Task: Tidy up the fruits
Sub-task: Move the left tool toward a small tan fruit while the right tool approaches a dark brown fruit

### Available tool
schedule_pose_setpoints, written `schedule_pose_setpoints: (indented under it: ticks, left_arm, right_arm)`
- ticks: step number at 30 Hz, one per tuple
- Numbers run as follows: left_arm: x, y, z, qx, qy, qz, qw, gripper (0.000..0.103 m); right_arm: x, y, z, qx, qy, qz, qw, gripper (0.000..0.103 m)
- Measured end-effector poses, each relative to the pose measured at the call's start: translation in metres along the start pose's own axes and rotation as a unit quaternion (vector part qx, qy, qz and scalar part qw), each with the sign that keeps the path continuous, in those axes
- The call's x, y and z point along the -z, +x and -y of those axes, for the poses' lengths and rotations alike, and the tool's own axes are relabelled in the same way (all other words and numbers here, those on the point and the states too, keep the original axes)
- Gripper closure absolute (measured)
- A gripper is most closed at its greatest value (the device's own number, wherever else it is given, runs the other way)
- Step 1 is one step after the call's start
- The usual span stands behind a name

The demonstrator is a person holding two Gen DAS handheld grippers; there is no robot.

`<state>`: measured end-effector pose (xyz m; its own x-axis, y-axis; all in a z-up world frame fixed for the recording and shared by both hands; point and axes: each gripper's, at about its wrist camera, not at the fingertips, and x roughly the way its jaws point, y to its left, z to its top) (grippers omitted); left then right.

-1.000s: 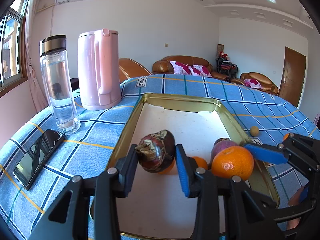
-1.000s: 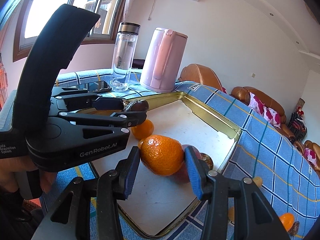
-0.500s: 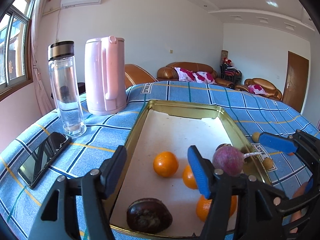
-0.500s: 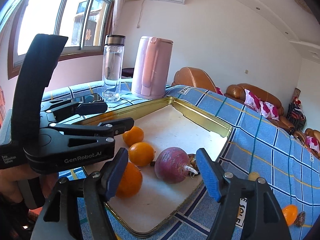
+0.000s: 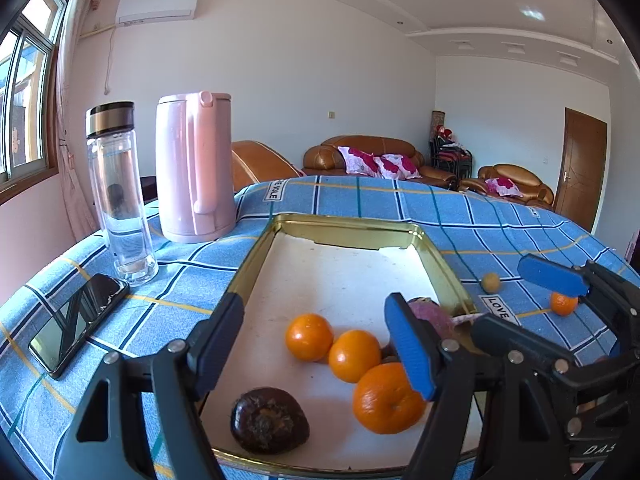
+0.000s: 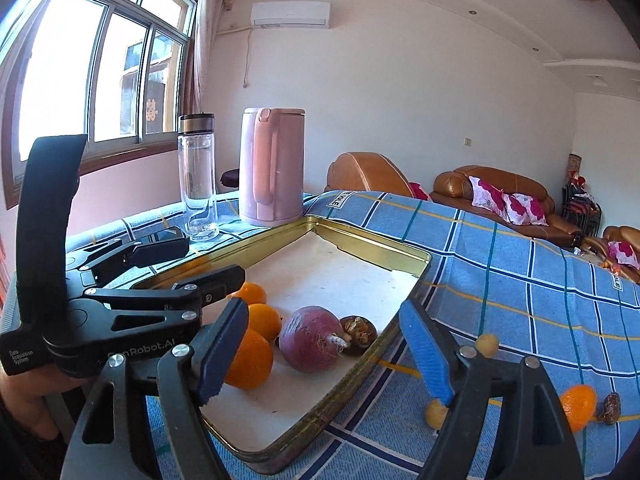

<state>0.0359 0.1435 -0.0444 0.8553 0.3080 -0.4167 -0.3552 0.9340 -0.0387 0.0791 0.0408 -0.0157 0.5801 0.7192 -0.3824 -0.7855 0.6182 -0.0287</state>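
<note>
Left wrist view: left gripper [image 5: 316,340] spread wide, holding nothing, hovering over near end of gold tray [image 5: 352,230]. Three oranges [image 5: 354,355], dark mangosteen [image 5: 269,420], purple radish [image 6: 310,339] lie in tray. Right gripper [image 6: 324,346] likewise spread, above tray's right rim; small orange [image 6: 578,400] on tablecloth [image 6: 520,280] outside.

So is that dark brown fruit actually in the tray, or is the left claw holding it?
In the tray. The dark brown fruit lies on the tray floor near its front rim, and the left gripper stands open above it, gripping nothing.
</note>
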Motion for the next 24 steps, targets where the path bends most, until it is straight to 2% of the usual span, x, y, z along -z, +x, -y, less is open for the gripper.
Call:
schedule_pose_setpoints:
  ticks: [5,8,14,19,24]
  left_arm:
    - [-0.002,-0.003,0.016,0.011,0.010,0.005,0.9999,0.024]
    - [-0.005,-0.005,0.027,0.021,0.016,0.010,0.9996,0.023]
    - [-0.015,-0.007,0.067,0.050,0.050,0.023,0.9972,0.023]
    - [-0.016,-0.006,0.106,0.081,0.085,0.020,0.9929,0.023]
    - [-0.014,0.003,0.142,0.106,0.113,0.004,0.9879,0.023]
  right_arm:
    - [0.003,-0.008,0.010,0.012,0.010,0.003,1.000,0.024]
    - [0.007,-0.015,0.020,0.043,0.000,0.004,0.999,0.024]
    - [0.016,-0.035,0.070,0.082,0.049,0.006,0.995,0.024]
    - [0.027,-0.056,0.110,0.136,0.074,0.003,0.988,0.024]
    - [0.040,-0.077,0.162,0.193,0.122,-0.007,0.973,0.024]
